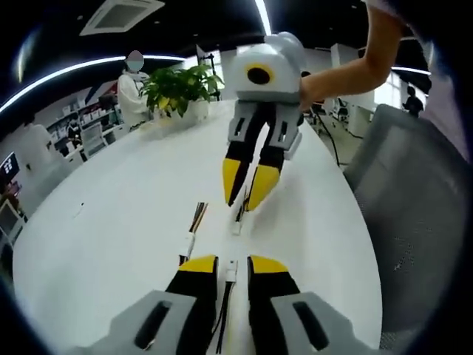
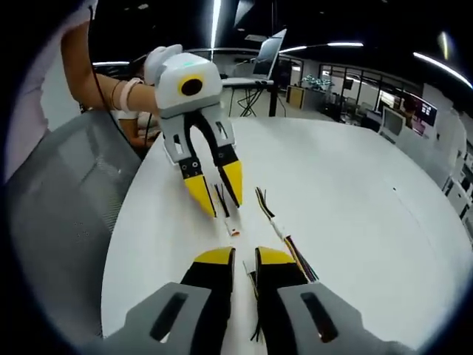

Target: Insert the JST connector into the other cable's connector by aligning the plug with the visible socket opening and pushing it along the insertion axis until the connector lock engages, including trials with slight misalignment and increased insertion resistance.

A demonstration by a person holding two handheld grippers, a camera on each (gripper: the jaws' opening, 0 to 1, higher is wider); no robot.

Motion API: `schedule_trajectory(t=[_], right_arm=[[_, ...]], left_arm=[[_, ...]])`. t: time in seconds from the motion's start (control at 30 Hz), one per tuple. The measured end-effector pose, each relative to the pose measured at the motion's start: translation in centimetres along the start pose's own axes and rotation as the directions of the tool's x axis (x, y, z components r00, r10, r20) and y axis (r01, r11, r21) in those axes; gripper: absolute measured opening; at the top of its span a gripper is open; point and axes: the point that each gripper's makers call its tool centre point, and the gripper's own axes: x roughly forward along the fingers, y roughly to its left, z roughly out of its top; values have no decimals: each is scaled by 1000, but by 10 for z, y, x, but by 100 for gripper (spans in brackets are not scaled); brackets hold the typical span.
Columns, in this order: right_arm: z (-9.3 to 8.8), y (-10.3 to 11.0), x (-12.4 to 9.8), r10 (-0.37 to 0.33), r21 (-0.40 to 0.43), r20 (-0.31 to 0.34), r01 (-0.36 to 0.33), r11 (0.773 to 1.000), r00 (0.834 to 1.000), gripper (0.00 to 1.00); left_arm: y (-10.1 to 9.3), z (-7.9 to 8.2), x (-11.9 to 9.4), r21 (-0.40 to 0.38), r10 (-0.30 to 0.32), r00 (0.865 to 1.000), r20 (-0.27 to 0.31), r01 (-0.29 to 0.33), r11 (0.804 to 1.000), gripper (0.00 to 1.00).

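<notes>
JST connector (image 1: 231, 271) between left tongs (image 1: 232, 265), gripped

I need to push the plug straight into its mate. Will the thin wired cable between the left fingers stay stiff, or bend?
Probably bend: the thin multicoloured wire cable with a small white plug trails slack behind the left gripper. It looks light, so should slide easily on the smooth white table.

Two grippers (image 1: 231, 270) (image 1: 250, 185), perhaps three cables (image 1: 194, 229) (wires overlap), one plant (image 1: 179, 87).

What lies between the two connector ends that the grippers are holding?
In the left gripper view, bare white table separates the left gripper's connector from the right gripper's connector. A spare cable lies beside the gap.
</notes>
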Motion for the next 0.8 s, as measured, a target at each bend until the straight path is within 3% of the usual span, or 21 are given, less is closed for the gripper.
schedule_trajectory(t=[0.47, 0.77, 0.8], right_arm=[[-17, -1, 10, 7, -2, -49, -8, 1000, 999, 7], [-31, -3, 17, 23, -35, -87, -26, 999, 996, 7], [-27, -3, 17, 21, -29, -58, -23, 999, 998, 7]], left_arm=[[-4, -21, 10, -13, -24, 997, -72, 24, 1000, 7], [0, -22, 12, -42, -26, 998, -59, 24, 999, 7], [0, -21, 12, -48, -29, 998, -51, 27, 998, 7]])
